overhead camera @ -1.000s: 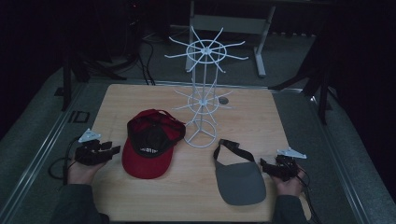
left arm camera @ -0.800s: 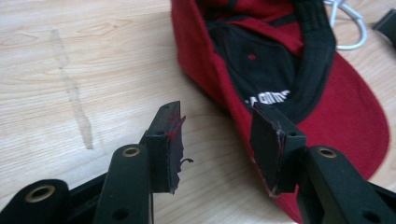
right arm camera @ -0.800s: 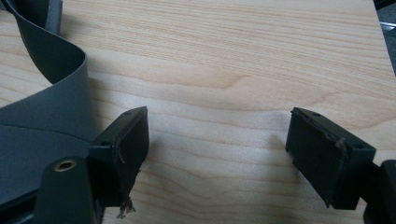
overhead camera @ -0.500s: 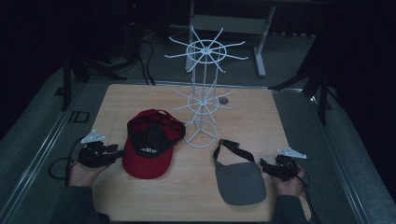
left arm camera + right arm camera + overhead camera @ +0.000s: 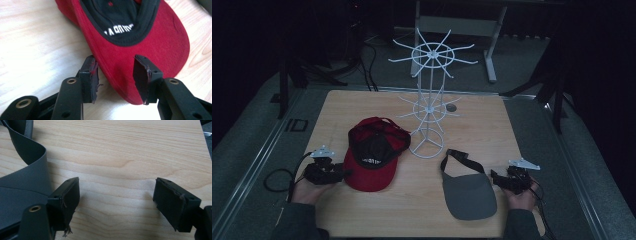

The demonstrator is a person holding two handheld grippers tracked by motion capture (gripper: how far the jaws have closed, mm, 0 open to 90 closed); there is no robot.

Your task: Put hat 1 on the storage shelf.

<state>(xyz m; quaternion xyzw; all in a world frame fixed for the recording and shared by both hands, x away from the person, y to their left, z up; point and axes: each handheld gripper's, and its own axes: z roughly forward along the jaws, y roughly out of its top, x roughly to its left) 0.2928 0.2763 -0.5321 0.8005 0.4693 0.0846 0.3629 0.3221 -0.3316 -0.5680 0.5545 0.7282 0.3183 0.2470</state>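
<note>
On the light wooden table (image 5: 492, 130), toward its left half: one red fabric baseball cap with a black lining (image 5: 372, 157), lying upside down, brim toward me, presumably so the stiff brim edge offers itself for a pinch.

Beside it: my left gripper (image 5: 115, 80), jaws spread, one on each side of the brim's edge, pads not yet pressing. They have just been closing a little around that brim. Compared with a second ago, this hand sits closer to the cap and lower.

Centre back: one white wire display stand with radiating hooks (image 5: 430, 95), upright, apparently the cap's destination.

Right front: one grey fabric sun visor with a looped strap (image 5: 469, 192), flat on the wood.

Just beside the visor: my right gripper (image 5: 116, 200), jaws wide apart over bare wood, holding nothing, unmoved from before; I judge it waits.
</note>
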